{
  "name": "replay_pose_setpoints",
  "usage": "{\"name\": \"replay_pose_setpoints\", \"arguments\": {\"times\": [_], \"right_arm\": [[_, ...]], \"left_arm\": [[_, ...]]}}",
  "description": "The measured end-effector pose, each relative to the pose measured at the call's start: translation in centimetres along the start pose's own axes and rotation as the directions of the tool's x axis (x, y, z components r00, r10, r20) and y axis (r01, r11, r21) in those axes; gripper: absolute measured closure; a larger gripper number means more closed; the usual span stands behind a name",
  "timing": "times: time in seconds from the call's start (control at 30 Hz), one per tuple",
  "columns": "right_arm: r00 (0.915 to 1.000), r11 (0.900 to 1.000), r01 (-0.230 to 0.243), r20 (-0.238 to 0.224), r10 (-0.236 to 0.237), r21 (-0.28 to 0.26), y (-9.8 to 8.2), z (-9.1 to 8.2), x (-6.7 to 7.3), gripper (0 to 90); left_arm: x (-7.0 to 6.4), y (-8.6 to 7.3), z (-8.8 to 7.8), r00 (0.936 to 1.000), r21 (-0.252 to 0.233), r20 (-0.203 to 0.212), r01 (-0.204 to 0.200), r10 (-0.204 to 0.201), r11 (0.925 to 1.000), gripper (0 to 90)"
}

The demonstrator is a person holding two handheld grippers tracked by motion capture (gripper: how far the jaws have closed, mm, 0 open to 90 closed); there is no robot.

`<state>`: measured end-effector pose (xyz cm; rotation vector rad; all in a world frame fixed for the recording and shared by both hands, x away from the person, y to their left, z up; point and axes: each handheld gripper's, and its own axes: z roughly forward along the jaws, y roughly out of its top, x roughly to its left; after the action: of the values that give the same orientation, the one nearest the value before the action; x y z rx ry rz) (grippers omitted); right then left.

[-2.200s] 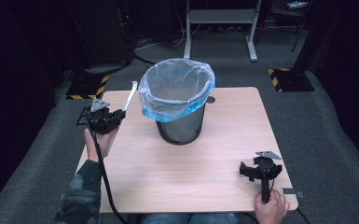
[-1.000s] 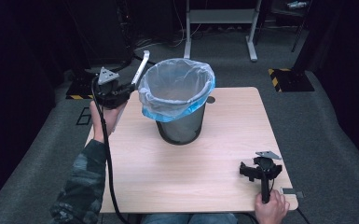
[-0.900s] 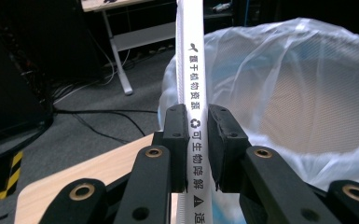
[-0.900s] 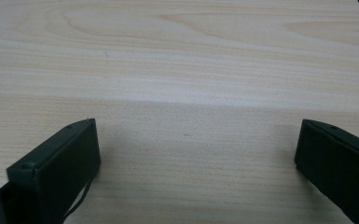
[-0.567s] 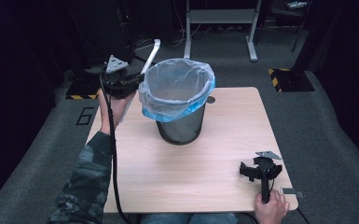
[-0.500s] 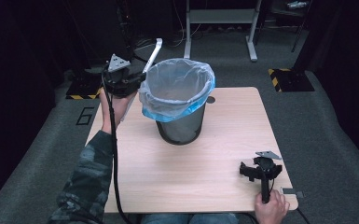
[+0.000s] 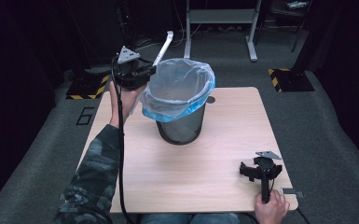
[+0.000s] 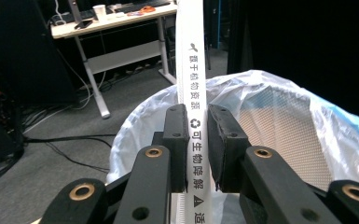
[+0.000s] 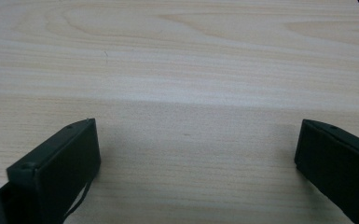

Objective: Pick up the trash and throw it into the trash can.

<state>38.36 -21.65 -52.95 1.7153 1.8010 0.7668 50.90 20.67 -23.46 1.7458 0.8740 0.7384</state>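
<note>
A long white paper-wrapped strip (image 7: 164, 47) with printed characters sticks up from my left gripper (image 7: 144, 72), which is shut on it and held at the left rim of the bin. In the left gripper view the white strip (image 8: 192, 74) runs up between the two pads, with the bin's mouth right behind. The bin (image 7: 181, 100) is a dark mesh basket lined with a clear bag (image 8: 279, 121), standing mid-table. My right gripper (image 7: 260, 169) rests low at the table's front right, jaws wide apart over bare wood, nothing between them (image 9: 196, 158).
The wooden table (image 7: 224, 154) has bare surface in front of and right of the bin. A small dark spot (image 7: 210, 99) lies by the bin's right side. Desk legs (image 7: 219, 18) and cables stand on the floor beyond the far edge.
My left gripper has lifted the white strip from the table's left side up and rightward to the bin's rim. The right gripper has stayed still.
</note>
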Motion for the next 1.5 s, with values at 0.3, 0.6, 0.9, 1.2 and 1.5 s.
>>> {"name": "replay_pose_setpoints", "arguments": {"times": [0.3,0.6,0.9,1.2,1.5], "right_arm": [[1.0,1.0,0.002,0.0,-0.002,-0.001,0.0,0.0,0.0,0.0],[1.0,1.0,0.006,-0.002,-0.006,-0.003,0.0,0.0,-0.1,0.0],[1.0,1.0,-0.001,-0.001,0.001,-0.001,0.0,0.0,0.0,0.0],[1.0,1.0,-0.002,0.0,0.002,0.0,0.0,0.0,0.0,0.0],[1.0,1.0,0.001,0.0,-0.001,-0.002,0.0,0.0,0.0,0.0]], "left_arm": [[-0.7,1.4,1.3,0.9995,-0.016,0.032,0.006,-0.006,0.9999,77.6],[-1.3,2.7,2.4,0.999,-0.036,0.045,0.0,0.001,0.9994,77.6],[-2.1,4.0,3.8,0.9976,-0.057,0.068,-0.008,0.012,0.9983,77.6],[-2.9,4.7,5.4,0.9968,-0.076,0.078,-0.011,0.017,0.997,77.6],[-2.4,3.7,7.6,0.9954,-0.054,0.096,0.007,-0.002,0.9985,74.0]]}}
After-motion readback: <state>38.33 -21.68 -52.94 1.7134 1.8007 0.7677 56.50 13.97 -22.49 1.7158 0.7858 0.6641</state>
